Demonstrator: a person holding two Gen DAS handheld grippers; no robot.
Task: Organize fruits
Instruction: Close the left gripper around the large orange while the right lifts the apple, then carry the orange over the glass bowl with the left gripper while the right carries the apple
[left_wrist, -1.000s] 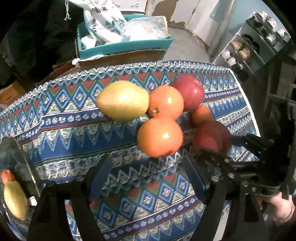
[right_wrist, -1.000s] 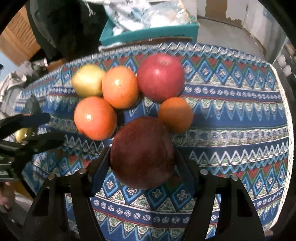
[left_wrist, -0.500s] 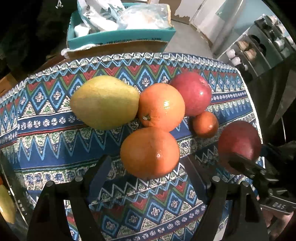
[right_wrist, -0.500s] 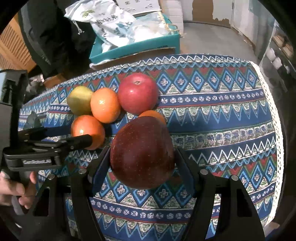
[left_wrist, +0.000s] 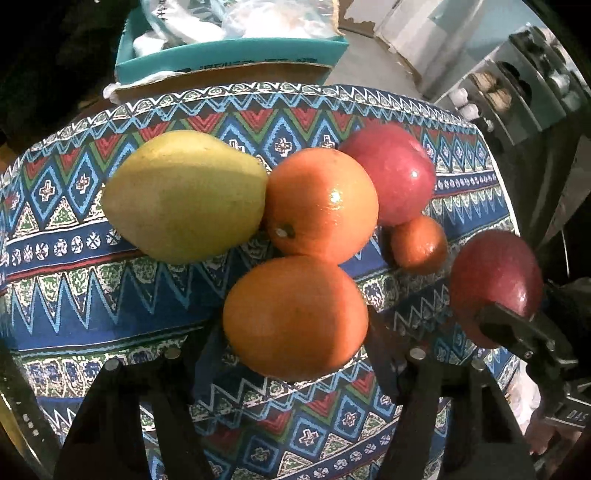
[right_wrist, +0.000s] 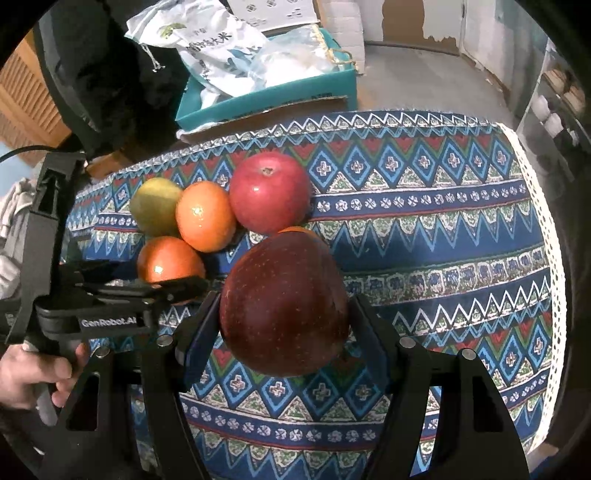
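The dark, speckled red apple (right_wrist: 284, 302), smooth and round, sits clamped in the right gripper (right_wrist: 284, 314), raised higher above the patterned woven tablecloth (right_wrist: 424, 236) than before. The left gripper (left_wrist: 295, 347) has closed in, fingers apart around a glossy orange (left_wrist: 295, 317), seemingly not gripping.

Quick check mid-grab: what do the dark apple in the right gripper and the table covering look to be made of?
Dark red apple: looks like real fruit, a waxy skin with pale speckles and dull sheen; could be a replica. Tablecloth: seemingly woven or printed fabric, matte, with a white lacy edge trim.
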